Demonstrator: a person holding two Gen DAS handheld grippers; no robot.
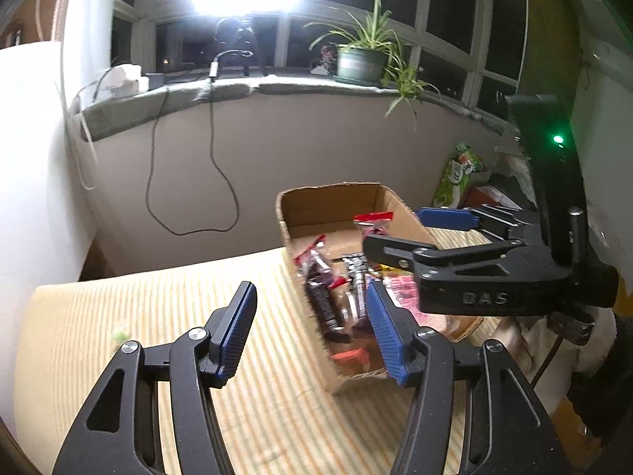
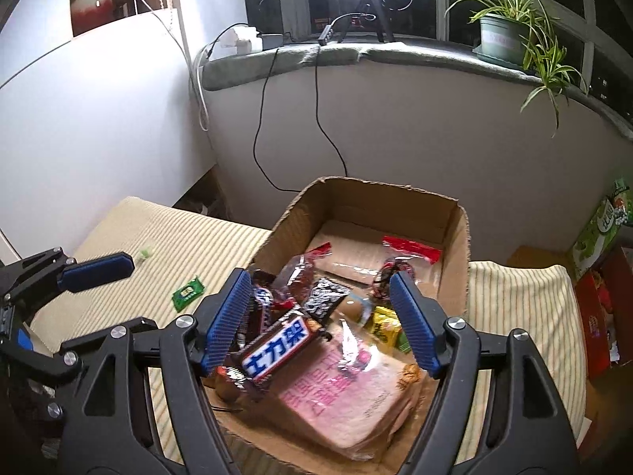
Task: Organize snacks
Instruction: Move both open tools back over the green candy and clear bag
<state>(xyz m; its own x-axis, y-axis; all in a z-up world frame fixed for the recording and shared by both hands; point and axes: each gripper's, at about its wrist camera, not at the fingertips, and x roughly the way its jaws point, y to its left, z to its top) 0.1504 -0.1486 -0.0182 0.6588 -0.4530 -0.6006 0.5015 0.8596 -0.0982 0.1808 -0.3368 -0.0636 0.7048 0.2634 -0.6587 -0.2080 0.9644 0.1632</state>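
A cardboard box (image 2: 459,237), open at the top, stands on a table covered with a cream striped cloth (image 2: 190,245), close to a curved wall under a window sill. The snacks lie loose inside the box: a brown chocolate bar (image 2: 277,346) with white characters on a blue band rests tilted against the near left corner; a large pink flat packet (image 2: 340,399) lies beneath it along the near side; a small yellow packet (image 2: 383,326) sits just behind the pink one; two clear wrappers with red sealed ends (image 2: 411,249) lie toward the far side, their contents too blurred to identify.

The right gripper (image 2: 322,316) hovers above the near half of the box, its blue-padded fingers (image 2: 229,316) spread wide and grasping nothing; the chocolate bar lies below the gap, apart from both pads. The left gripper (image 1: 312,332) is held over the bare cloth at the box's left wall, its fingers likewise parted and empty.

Outside the box, a small green sachet (image 2: 188,292) lies on the cloth to the left, near a pale green scrap (image 2: 145,254). A potted spider plant (image 2: 510,35) and a tripod (image 2: 370,4) stand on the sill, and a green carton (image 2: 601,233) stands beyond the table at the right.
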